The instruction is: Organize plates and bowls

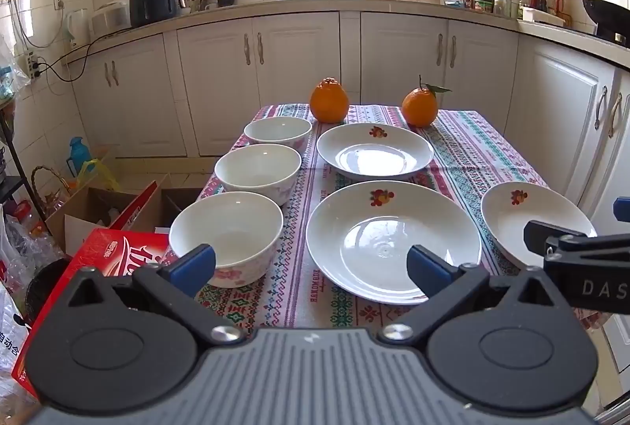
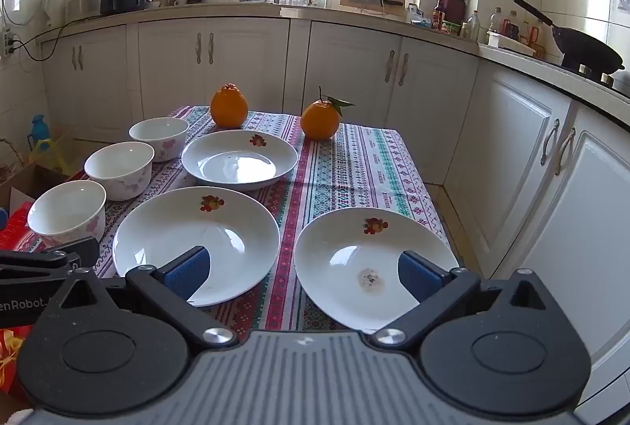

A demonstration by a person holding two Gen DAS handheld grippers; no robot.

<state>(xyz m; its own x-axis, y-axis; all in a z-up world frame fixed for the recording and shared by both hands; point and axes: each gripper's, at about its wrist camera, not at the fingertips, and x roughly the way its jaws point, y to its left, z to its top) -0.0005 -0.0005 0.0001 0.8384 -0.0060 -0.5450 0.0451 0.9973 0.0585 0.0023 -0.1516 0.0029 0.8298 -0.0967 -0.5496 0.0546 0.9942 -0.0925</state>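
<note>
Three white ceramic plates w/ a small red-and-yellow fruit print on the rim sit on the counter (image 2: 346,165), which is covered w/ a striped patterned cloth. Far plate (image 2: 239,159) is mid-counter, just in front of two oranges: a knobby-topped orange (image 2: 228,106) and an orange w/ stem and leaf (image 2: 319,119). Near-left plate (image 2: 196,243) and near-right plate (image 2: 370,265) lie side by side, apart, at the front; near-right one has a small dark-speckled smudge in its well and reaches the counter's right edge.

Three white ceramic bowls w/ faint pink flower print line the left edge, front to back: near bowl (image 1: 226,236), middle bowl (image 1: 258,171), far bowl (image 1: 277,130). All upright, empty, none stacked, close but gaps betw. them.

Left hand-held gripper (image 1: 311,267): blue-padded fingers spread wide, holding nothing, hovering over the front edge betw. near bowl and near-left plate. Right hand-held gripper (image 2: 303,273): fingers likewise wide apart, empty, above the gap betw. the two front plates. Can't tell if either touches anything.
</note>
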